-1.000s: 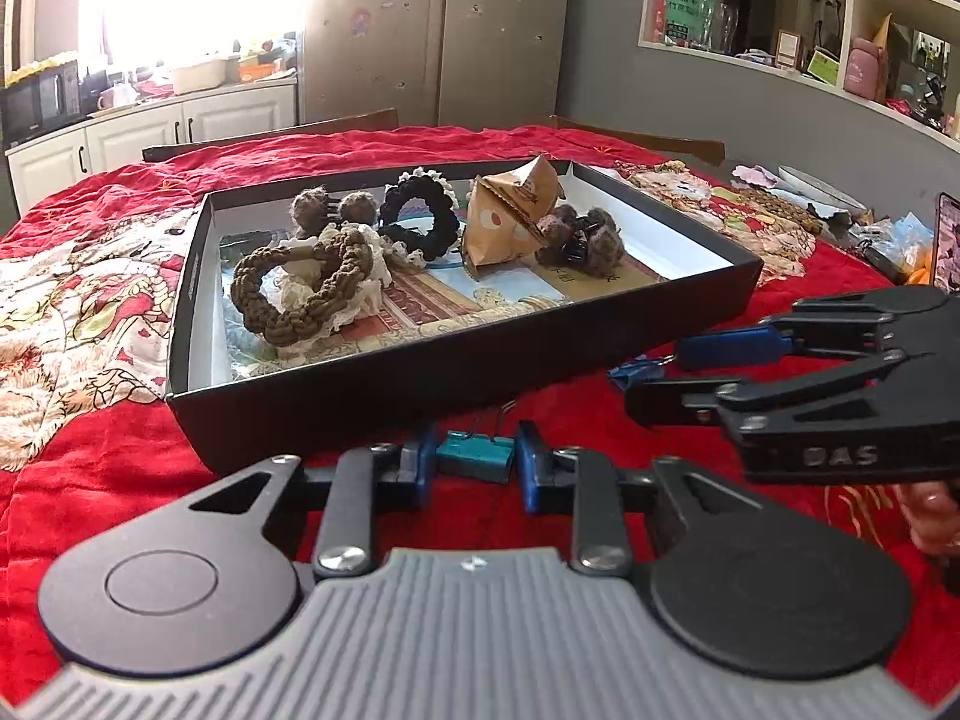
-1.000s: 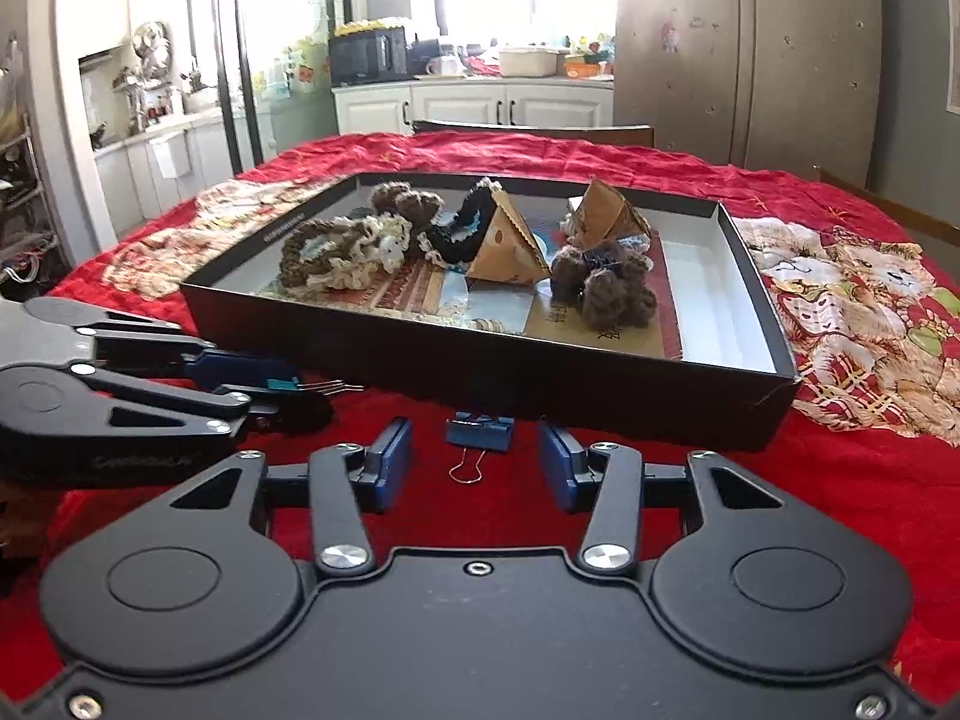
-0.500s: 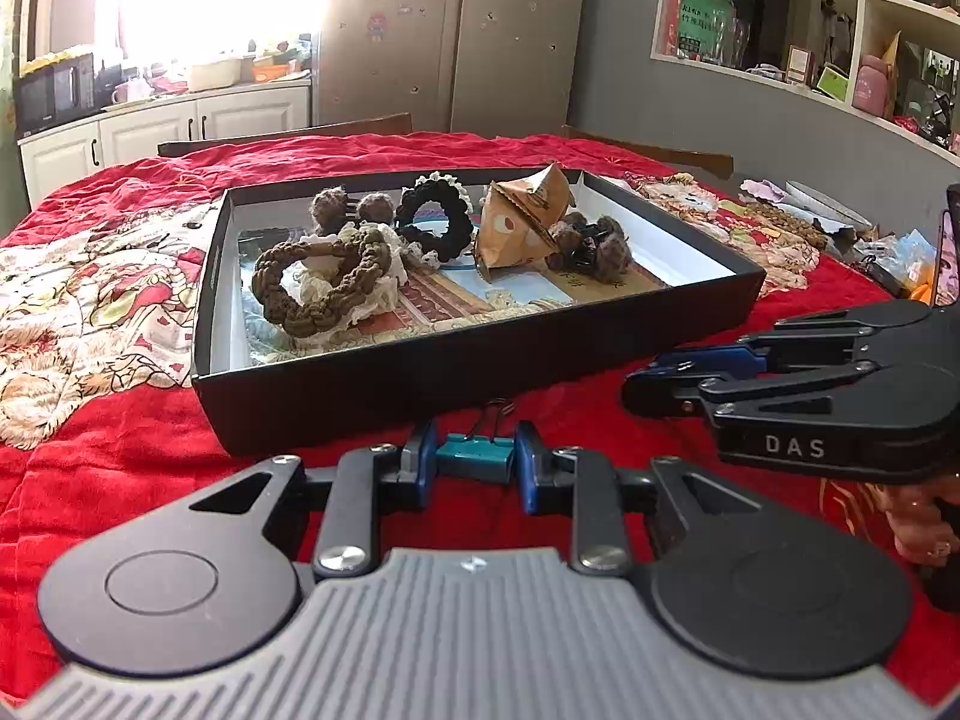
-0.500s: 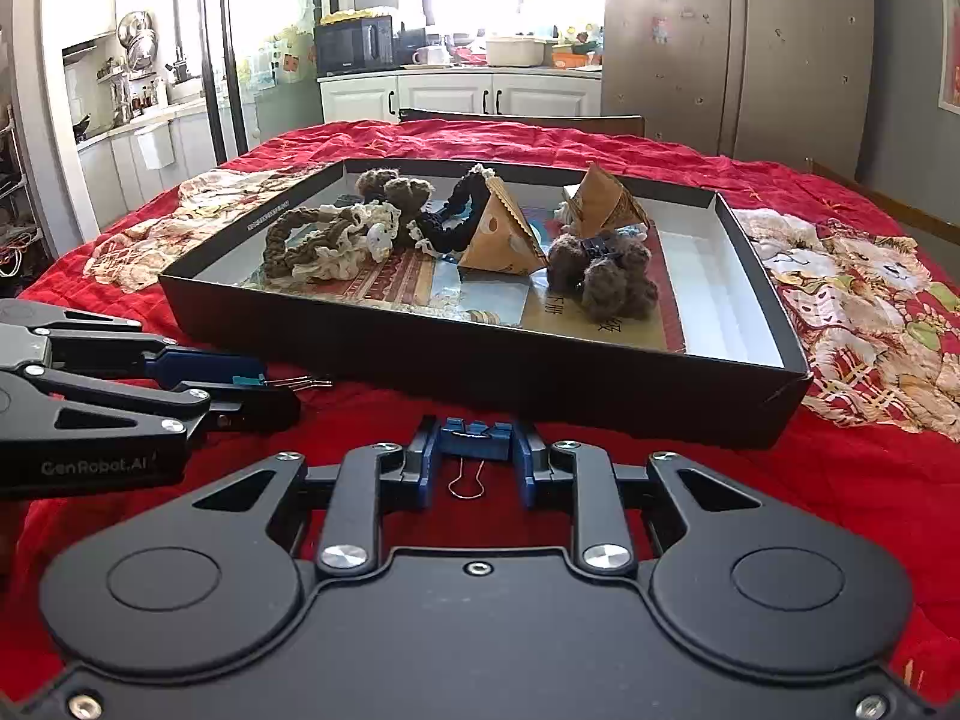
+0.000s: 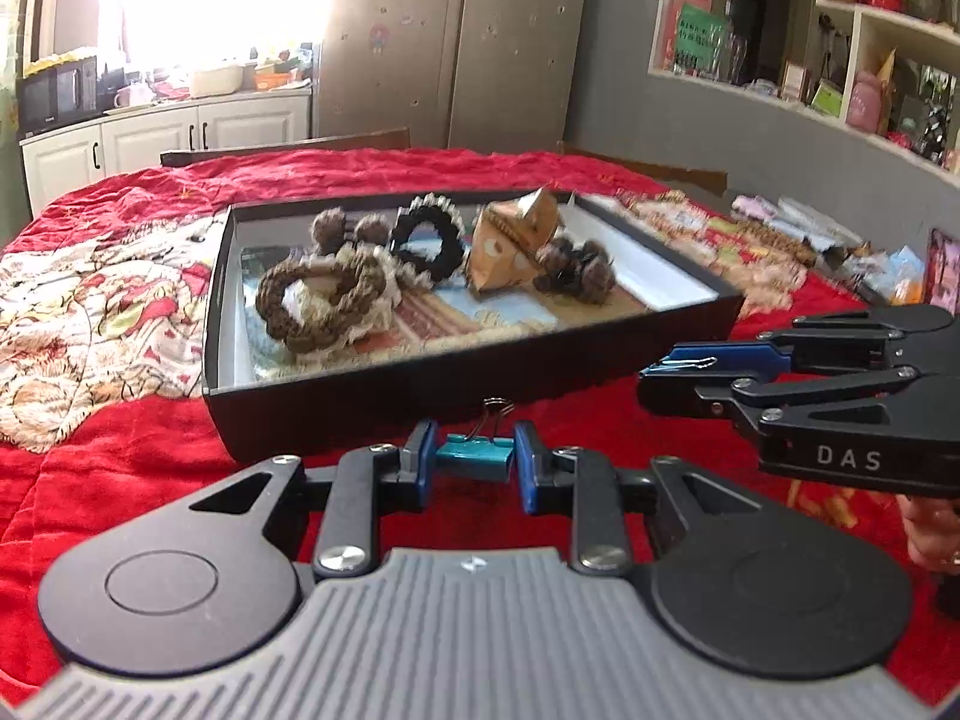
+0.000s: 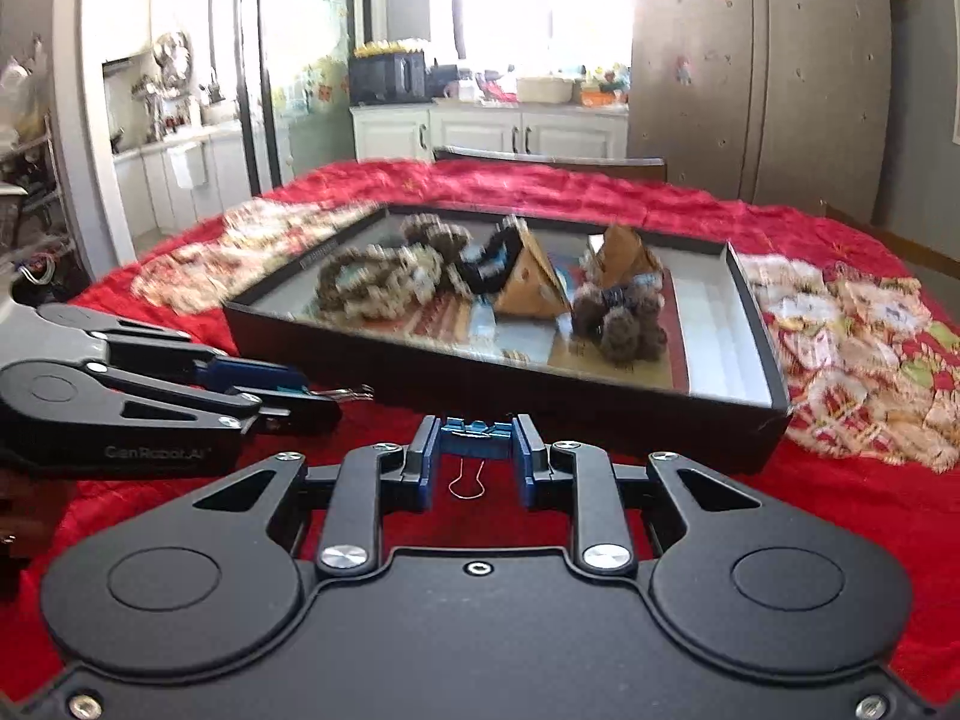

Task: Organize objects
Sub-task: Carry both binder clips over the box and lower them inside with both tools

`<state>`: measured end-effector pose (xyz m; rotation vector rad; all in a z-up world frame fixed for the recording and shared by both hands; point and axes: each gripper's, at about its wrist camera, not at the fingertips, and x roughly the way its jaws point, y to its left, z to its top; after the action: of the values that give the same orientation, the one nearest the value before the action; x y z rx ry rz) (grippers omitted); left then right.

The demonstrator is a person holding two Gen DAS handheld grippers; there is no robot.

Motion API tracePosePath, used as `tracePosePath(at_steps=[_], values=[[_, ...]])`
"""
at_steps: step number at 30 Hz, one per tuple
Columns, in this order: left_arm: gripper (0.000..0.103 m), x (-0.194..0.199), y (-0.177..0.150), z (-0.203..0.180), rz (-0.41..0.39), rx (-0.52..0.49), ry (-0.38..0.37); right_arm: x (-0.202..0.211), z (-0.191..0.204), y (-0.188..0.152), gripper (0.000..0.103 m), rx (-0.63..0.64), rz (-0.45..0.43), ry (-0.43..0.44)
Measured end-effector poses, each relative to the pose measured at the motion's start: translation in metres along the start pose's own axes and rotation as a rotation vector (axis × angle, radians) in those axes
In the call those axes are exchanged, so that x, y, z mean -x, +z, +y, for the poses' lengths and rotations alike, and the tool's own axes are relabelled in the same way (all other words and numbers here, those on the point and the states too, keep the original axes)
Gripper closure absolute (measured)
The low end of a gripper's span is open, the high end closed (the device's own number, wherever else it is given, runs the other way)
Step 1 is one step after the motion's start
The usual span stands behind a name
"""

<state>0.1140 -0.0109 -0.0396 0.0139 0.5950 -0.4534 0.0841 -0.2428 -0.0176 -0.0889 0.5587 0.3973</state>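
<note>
Your work surface is a bench (image 5: 90,450) under a red patterned cloth (image 6: 840,480), soft and rumpled, so nothing set on it sits truly flat.

At the middle of it lies a shallow black tray (image 5: 468,384), its near wall just beyond both tools. It holds a braided brown hair tie (image 5: 318,300) at the left, a black scrunchie (image 5: 427,243) further back, folded brown paper shapes (image 5: 516,246) and a cluster of brown pom-poms (image 5: 576,270) at the right. The strip along the tray's right wall looks unoccupied.

Your left hand-held gripper (image 5: 474,459) is clenched on a teal binder clip (image 5: 474,457), gripped across the ends of its body with the wire handles pointing away toward the tray. Your right hand-held gripper (image 6: 474,450) is likewise clenched on a blue binder clip (image 6: 474,441), and one wire loop hangs below it toward the camera. Both clips appear to be held just short of the tray's near wall; whether they are clear of the cloth cannot be told.

Handling judgement: these clips are light, rigid sheet steel with smooth painted faces, so they may slip or twist between the pads. The present hold across the body is the sound one. The wire handles swing freely and would be a poor place to grip. Take care that the hanging loop does not catch the tray's wall.
</note>
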Motion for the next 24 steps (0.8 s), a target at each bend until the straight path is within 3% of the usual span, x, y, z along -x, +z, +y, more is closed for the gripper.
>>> tracePosePath(at_steps=[8,17,24], values=[[0.072,0.005,0.03,-0.002,-0.079,0.018,0.001,0.011,-0.011,0.024,0.079,-0.001,-0.084,-0.02],[0.072,-0.022,0.057,0.004,-0.092,0.048,0.043,-0.022,-0.021,0.04,0.079,-0.002,-0.058,-0.013],[0.072,-0.05,0.066,0.0,-0.061,0.017,0.111,-0.05,-0.025,0.047,0.079,-0.003,-0.024,-0.024]])
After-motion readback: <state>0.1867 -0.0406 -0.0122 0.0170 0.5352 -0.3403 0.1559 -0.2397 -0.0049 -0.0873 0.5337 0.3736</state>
